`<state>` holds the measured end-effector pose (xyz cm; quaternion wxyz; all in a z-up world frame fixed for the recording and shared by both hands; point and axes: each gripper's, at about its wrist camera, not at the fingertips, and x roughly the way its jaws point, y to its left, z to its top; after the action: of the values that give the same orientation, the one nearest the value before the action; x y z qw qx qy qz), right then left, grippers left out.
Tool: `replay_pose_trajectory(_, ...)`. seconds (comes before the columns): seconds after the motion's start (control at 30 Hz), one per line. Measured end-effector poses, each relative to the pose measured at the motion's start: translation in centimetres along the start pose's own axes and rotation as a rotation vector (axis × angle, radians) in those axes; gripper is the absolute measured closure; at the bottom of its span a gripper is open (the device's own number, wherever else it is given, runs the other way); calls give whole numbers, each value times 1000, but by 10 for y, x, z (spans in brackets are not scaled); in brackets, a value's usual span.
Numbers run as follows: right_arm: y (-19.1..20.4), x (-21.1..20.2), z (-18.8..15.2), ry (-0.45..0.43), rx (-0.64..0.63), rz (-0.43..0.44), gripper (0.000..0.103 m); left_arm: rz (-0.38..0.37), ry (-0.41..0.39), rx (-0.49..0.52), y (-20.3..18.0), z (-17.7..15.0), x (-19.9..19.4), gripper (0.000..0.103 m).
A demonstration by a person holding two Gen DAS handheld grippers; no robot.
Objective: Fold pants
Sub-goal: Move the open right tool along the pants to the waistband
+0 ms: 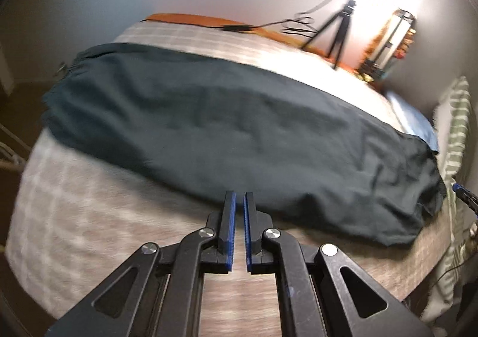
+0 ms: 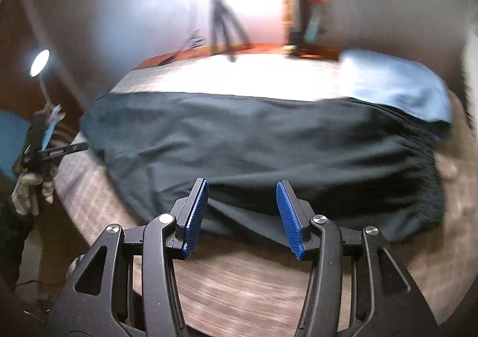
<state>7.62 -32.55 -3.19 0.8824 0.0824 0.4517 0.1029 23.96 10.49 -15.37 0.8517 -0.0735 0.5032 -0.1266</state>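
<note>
1. Dark pants [image 1: 239, 127] lie flat across the bed [image 1: 89, 217], folded lengthwise into one long band.
2. Left gripper [image 1: 240, 199]: fingers nearly closed, a thin gap, nothing held, just short of the pants' near edge.
3. Right gripper [image 2: 242, 196]: fingers wide apart, empty, at the near edge.
4. Blue cloth [image 2: 397, 82] touches the waistband end.

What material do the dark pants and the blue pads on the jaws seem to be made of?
The pants look like soft, matte woven cloth, perhaps cotton: they wrinkle loosely and show no shine. The blue pads look like ribbed rubber or plastic; fine ridges run across their faces. The blur leaves both uncertain.
</note>
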Motion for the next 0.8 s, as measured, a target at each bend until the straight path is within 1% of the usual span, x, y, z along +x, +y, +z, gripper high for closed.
replay_pose_trajectory(0.13,65,35,22,31,-120,77,53,34,-20,-32,29,-1,-6,100)
replay_pose_trajectory(0.17,82,44,27,33,-151,94,51,80,-36,-39,38,-1,-9,100)
replay_pose_trajectory(0.2,103,54,35,34,-185,112,43,104,-47,-40,43,0,-11,100)
replay_pose_trajectory(0.23,117,62,40,32,-207,129,40,126,-62,-47,50,1,-13,100)
replay_pose_trajectory(0.3,156,84,55,44,-265,178,39,134,-82,-78,70,5,-18,100)
replay_pose_trajectory(0.37,189,103,65,61,-310,213,39,163,-104,-97,91,11,-23,101)
replay_pose_trajectory(0.4,205,113,70,73,-333,235,39,162,-109,-106,99,13,-25,100)
replay_pose_trajectory(0.5,251,147,83,110,-379,286,39,127,-102,-147,134,23,-25,100)
replay_pose_trajectory(0.6,295,181,92,135,-424,303,39,64,-41,-204,167,36,-14,100)
replay_pose_trajectory(0.67,313,199,97,149,-440,305,39,86,-57,-221,177,41,-11,100)
replay_pose_trajectory(0.7,322,207,98,157,-449,307,39,104,-90,-223,182,40,-13,100)
replay_pose_trajectory(0.73,331,216,100,165,-458,305,39,104,-122,-232,188,41,-14,103)
replay_pose_trajectory(0.8,346,230,101,175,-475,298,38,72,-155,-287,208,45,-15,103)
